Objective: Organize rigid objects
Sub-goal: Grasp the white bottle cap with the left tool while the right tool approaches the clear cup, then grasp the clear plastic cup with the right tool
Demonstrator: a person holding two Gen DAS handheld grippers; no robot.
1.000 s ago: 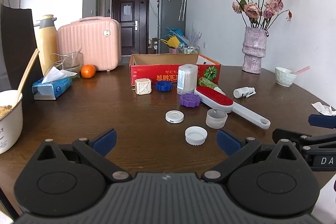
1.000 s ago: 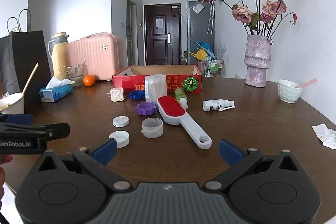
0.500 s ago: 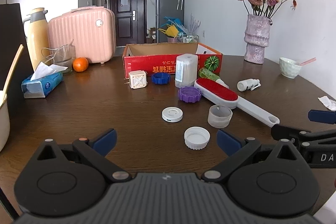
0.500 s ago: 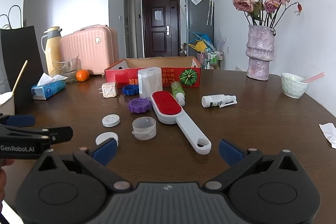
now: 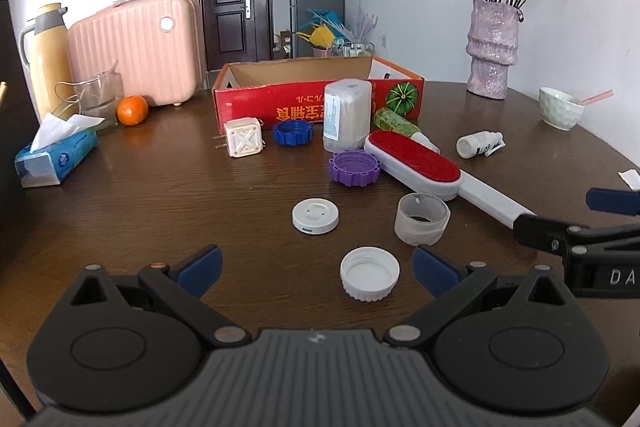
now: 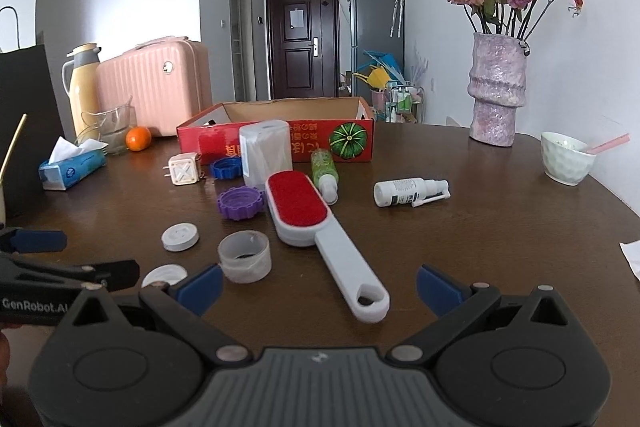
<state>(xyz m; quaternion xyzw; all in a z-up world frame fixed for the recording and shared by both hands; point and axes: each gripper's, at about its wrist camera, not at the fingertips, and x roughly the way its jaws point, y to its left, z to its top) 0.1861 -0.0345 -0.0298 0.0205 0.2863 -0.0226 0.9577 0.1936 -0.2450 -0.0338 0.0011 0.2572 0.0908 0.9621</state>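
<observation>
Our left claw (image 5: 316, 261), marked "GenRobot.AI", and right claw (image 6: 318, 283) gape empty over the dark wooden desk (image 6: 500, 247), where one red-padded white lint brush (image 6: 310, 223) lies among four loose caps before the red cardboard box (image 6: 280, 143).

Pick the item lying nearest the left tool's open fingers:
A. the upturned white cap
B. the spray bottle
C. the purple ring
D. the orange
A: the upturned white cap lies on the table just ahead of the left tool, between its spread fingers, closer than anything else.
</observation>
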